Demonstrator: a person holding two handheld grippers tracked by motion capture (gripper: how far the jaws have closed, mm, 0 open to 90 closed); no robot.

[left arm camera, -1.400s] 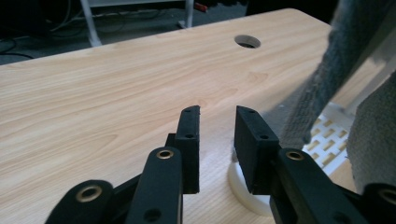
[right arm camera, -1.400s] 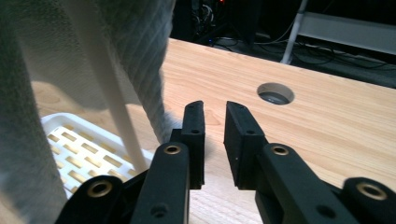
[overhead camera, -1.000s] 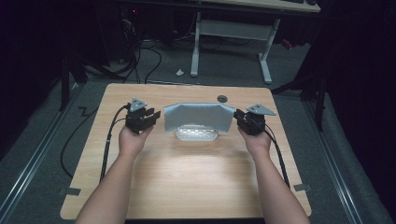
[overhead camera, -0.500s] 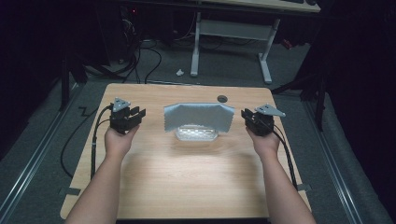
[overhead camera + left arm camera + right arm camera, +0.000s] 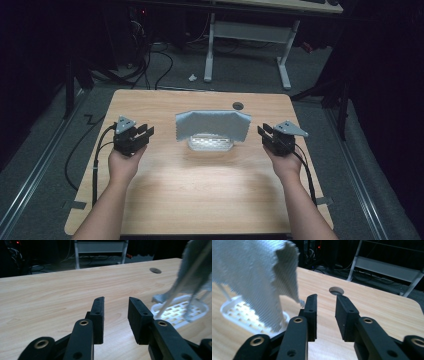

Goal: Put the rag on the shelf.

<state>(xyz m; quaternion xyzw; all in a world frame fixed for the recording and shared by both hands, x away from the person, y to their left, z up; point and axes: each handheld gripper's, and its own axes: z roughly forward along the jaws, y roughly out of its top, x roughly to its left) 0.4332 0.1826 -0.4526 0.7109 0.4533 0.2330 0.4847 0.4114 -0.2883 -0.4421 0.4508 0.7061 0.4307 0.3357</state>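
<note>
1. Jaws parted and empty on both sides in the high view: the left gripper (image 5: 134, 136) and right gripper (image 5: 276, 137) have drawn back, well apart from the cloth (image 5: 212, 125), which stays draped over the white rack (image 5: 210, 144) mid-tabletop (image 5: 210, 195). Looks like hanging is done.
2. Left gripper view: jaws narrowly open, nothing between; rack (image 5: 180, 311) off right.
3. Right gripper view: same gap; cloth (image 5: 254, 272) hangs left.

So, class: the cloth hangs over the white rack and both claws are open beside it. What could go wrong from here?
1. The grey cloth is only draped over the light white rack; tugging one side might tip the rack or drag it.
2. The right claw sits near the cloth's hanging corner and could snag it by accident.
</note>
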